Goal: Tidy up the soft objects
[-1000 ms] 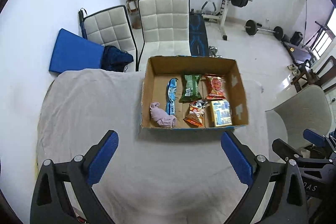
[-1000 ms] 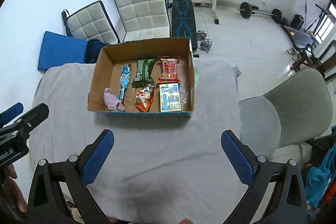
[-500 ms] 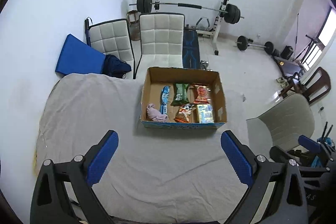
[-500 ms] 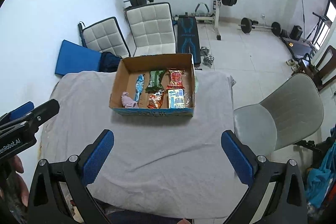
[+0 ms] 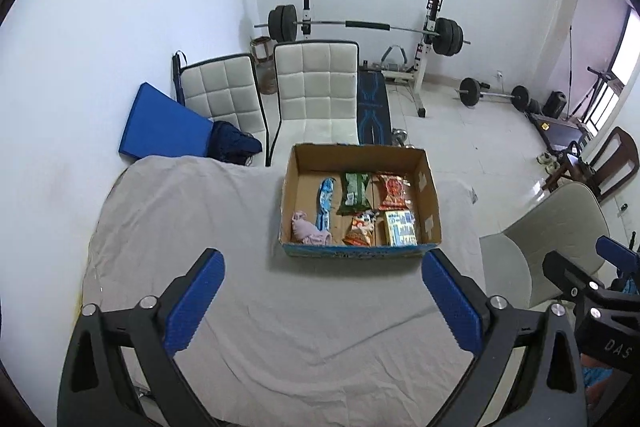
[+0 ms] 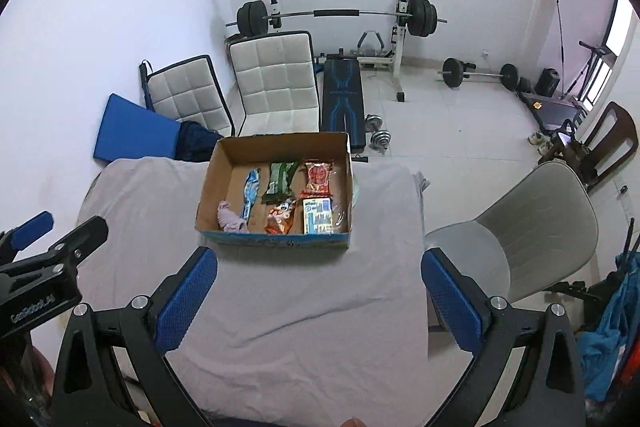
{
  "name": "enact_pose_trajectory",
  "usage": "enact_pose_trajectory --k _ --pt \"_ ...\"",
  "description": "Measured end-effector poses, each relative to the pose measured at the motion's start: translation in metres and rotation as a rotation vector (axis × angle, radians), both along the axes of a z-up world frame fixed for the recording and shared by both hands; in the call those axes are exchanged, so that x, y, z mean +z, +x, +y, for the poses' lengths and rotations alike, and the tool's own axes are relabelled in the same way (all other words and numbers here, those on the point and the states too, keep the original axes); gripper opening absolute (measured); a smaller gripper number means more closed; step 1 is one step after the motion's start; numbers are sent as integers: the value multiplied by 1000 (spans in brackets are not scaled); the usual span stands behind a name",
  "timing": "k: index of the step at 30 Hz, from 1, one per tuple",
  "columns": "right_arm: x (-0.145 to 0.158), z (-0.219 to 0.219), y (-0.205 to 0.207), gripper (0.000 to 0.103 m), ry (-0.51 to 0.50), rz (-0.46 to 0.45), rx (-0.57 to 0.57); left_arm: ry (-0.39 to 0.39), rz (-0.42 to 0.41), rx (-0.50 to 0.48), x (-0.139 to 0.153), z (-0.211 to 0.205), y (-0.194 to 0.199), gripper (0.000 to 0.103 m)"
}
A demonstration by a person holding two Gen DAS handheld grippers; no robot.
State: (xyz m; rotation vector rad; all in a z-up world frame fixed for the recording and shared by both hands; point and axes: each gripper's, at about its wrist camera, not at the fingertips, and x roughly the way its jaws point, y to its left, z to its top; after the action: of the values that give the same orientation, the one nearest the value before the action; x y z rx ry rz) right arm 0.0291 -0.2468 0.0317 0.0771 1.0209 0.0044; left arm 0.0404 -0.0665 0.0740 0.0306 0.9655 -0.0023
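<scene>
Right tool (image 6: 318, 287): blue-padded fingers spread wide, nothing between them, above the grey-cloth-covered counter (image 6: 280, 307). Open brown cardboard box (image 6: 276, 143) sits beyond the fingertips, holding a crumpled pink cloth (image 6: 229, 218), blue, green, red and orange snack packets and a blue-white carton. Left tool (image 6: 44, 251) at the left edge.

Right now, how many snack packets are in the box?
5: blue left, beside green; red at the back right; orange and yellow in front. More may hide under the pink cloth.
</scene>
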Motion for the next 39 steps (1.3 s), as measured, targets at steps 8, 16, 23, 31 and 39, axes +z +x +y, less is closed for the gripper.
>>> enact_pose_trajectory --k 8,16,23,31,39 --pt "-11 -7 24 103 -19 6 -18 27 -22 24 -5 -3 17 103" --pt "-21 -7 38 103 -39 14 -22 46 -4 41 -20 -6 34 103" --pt "-28 -4 45 103 -43 22 -23 46 20 45 -29 -8 39 103" --pt "-33 -3 47 103 -45 20 -16 40 15 51 -29 -7 39 103" --pt "-33 -2 45 103 -43 18 -12 38 8 52 -27 -4 39 103"
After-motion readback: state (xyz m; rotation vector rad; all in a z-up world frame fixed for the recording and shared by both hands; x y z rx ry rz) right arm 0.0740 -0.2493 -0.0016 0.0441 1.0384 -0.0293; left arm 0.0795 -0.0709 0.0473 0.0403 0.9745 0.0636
